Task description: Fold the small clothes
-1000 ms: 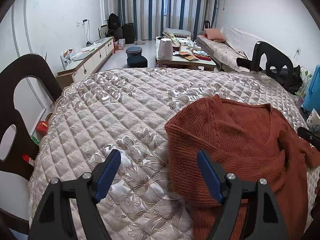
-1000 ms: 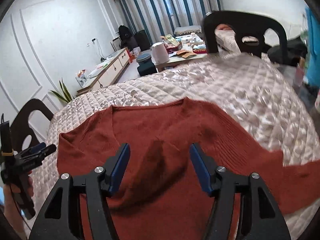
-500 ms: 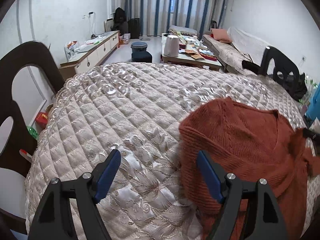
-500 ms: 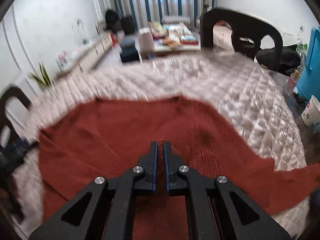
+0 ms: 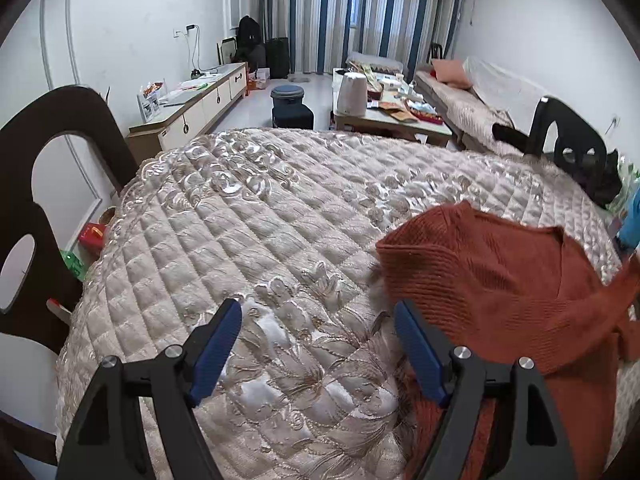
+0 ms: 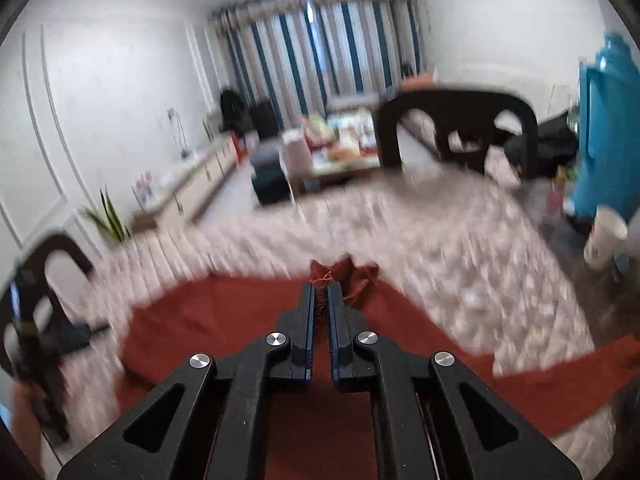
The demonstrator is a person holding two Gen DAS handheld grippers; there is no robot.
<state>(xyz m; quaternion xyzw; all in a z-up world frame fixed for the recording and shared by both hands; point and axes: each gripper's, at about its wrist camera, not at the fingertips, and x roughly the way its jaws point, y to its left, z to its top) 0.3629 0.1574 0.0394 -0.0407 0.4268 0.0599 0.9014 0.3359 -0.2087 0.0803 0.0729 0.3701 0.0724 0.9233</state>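
Note:
A rust-red knit sweater point(image 5: 500, 280) lies on the quilted beige table cover point(image 5: 248, 240), filling the right of the left wrist view. My left gripper point(image 5: 318, 320) stands open above the cover, its right finger at the sweater's left edge, nothing between its pads. In the blurred right wrist view my right gripper point(image 6: 321, 292) is shut on a bunched fold of the sweater point(image 6: 224, 320), lifted a little off the cloth. The left gripper point(image 6: 48, 336) shows dimly at the left edge there.
Dark wooden chairs stand at the table's left point(image 5: 48, 152) and far right point(image 5: 568, 140). A paper cup point(image 6: 604, 236) and a blue container point(image 6: 604, 128) sit off the table's right side. A coffee table point(image 5: 384, 116) and a sofa point(image 5: 472, 96) lie beyond.
My right gripper closed on the middle of the sweater and lifted the pinched fold, pulling cloth toward me. The sweater slid rightward in the left wrist view. The left gripper stayed open and nearly still.

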